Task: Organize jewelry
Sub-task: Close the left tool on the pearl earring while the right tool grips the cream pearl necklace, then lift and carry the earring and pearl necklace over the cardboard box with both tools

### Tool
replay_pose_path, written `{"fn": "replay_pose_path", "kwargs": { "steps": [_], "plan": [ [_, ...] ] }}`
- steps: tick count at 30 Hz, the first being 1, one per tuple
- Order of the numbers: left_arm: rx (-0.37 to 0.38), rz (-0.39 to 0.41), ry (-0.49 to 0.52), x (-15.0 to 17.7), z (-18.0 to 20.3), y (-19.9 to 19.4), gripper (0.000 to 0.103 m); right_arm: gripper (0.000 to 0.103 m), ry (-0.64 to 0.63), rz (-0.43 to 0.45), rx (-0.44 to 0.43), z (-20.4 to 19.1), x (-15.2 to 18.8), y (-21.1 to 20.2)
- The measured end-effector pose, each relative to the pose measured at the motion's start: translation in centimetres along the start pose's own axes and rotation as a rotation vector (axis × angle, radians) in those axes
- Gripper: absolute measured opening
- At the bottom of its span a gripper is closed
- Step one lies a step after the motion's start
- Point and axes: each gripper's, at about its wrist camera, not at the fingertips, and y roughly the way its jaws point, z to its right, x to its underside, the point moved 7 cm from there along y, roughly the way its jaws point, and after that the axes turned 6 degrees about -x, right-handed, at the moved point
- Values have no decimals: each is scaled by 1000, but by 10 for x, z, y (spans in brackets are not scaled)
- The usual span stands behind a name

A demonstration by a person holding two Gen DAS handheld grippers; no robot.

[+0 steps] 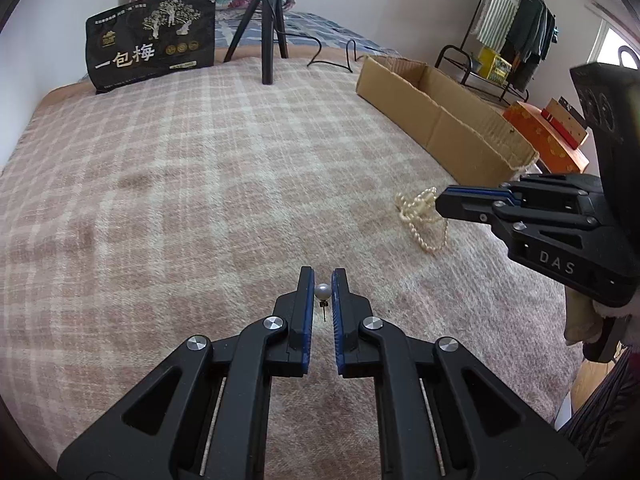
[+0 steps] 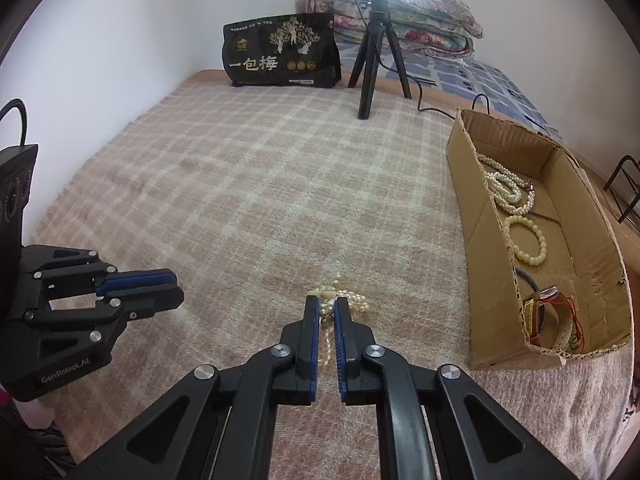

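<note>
My left gripper [image 1: 322, 280] is shut on a pearl stud earring [image 1: 322, 292]; the round pearl sits between the blue pads and its thin post hangs below. My right gripper [image 2: 327, 308] is shut on a cream pearl necklace [image 2: 354, 298], whose bunched strands lie on the plaid blanket just past the fingertips. In the left wrist view the right gripper [image 1: 440, 202] reaches in from the right, with the pearl necklace [image 1: 420, 216] trailing below its tip. In the right wrist view the left gripper [image 2: 176, 286] shows at the left edge.
An open cardboard box [image 2: 480, 280] lies to the right on the plaid blanket [image 2: 248, 200], holding pearl strands [image 2: 508, 192], a pale bead bracelet [image 2: 528, 242] and a watch [image 2: 548, 316]. A black snack bag [image 2: 280, 52] and a tripod [image 2: 372, 68] stand at the far end.
</note>
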Motion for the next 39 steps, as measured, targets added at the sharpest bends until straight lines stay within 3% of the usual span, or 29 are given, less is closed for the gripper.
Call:
{"fn": "replay_pose_path", "kwargs": {
  "steps": [12,23,39],
  "plan": [
    [5,87,-73,-31,-20,-29,7,5,-16,109,-19,-11,-30,-39],
    [12,114,-81,-43,-17,-38,7,5,14,195,-12,1,-50,-73],
    [81,162,-11,-80,48,-41,7,5,119,319,55,69,-79,-122]
  ]
}}
